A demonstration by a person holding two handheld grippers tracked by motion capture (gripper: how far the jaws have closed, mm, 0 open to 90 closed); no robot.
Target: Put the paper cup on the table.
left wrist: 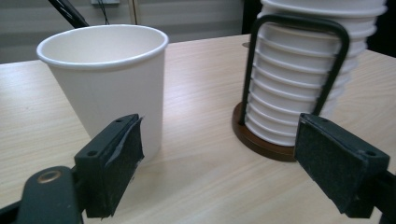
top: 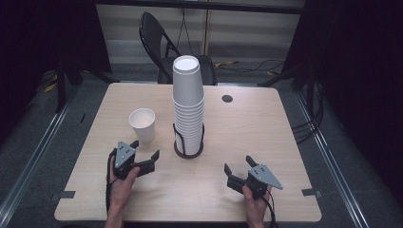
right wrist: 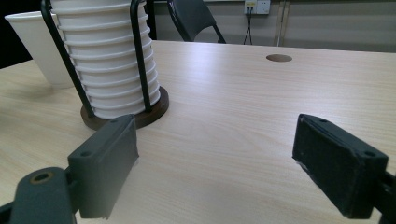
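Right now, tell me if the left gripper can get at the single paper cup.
Probably yes. The left gripper sits just short of the single cup, jaws open and empty, with bare table between them. The cup stack stands off to the side, not in its path.

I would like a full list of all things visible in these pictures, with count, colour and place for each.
single paper cup: 1, white, upright, left of the stack, ahead of the left gripper
stack of paper cups: 1 tall stack, white, upside down, table centre
cup holder: 1, brown base with black wire loops, under the stack
table: 1, light wood, with a round cable hole at the far right
folding chair: 1, black, behind the table
left gripper: 1, black, open, near left
right gripper: 1, black, open, near right
hands: 2, at the near edge
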